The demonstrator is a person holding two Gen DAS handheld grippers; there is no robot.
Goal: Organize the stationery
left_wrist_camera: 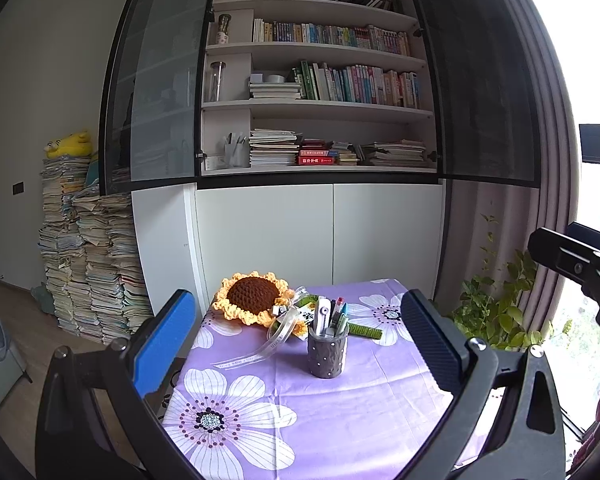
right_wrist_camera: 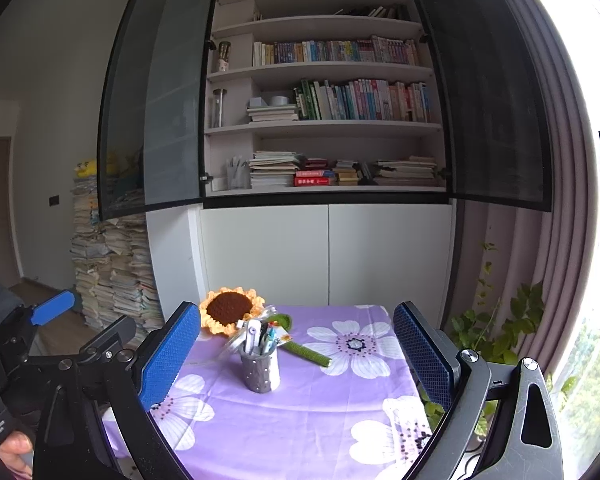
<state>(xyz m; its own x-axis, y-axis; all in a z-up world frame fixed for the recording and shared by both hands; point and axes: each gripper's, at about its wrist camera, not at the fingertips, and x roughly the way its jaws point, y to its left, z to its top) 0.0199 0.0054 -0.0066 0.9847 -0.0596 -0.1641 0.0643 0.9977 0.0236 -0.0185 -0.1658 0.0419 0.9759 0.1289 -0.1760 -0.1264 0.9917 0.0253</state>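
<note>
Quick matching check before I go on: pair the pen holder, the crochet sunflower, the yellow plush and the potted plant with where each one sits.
Things:
1. pen holder
2. crochet sunflower
3. yellow plush
4. potted plant

Places:
A. on top of the paper stack by the left wall
B. on the floor side, right of the table by the curtain
C. upright near the middle of the purple tablecloth
D. lying at the table's far edge, behind the holder

Pairs: 1-C, 2-D, 3-A, 4-B
</note>
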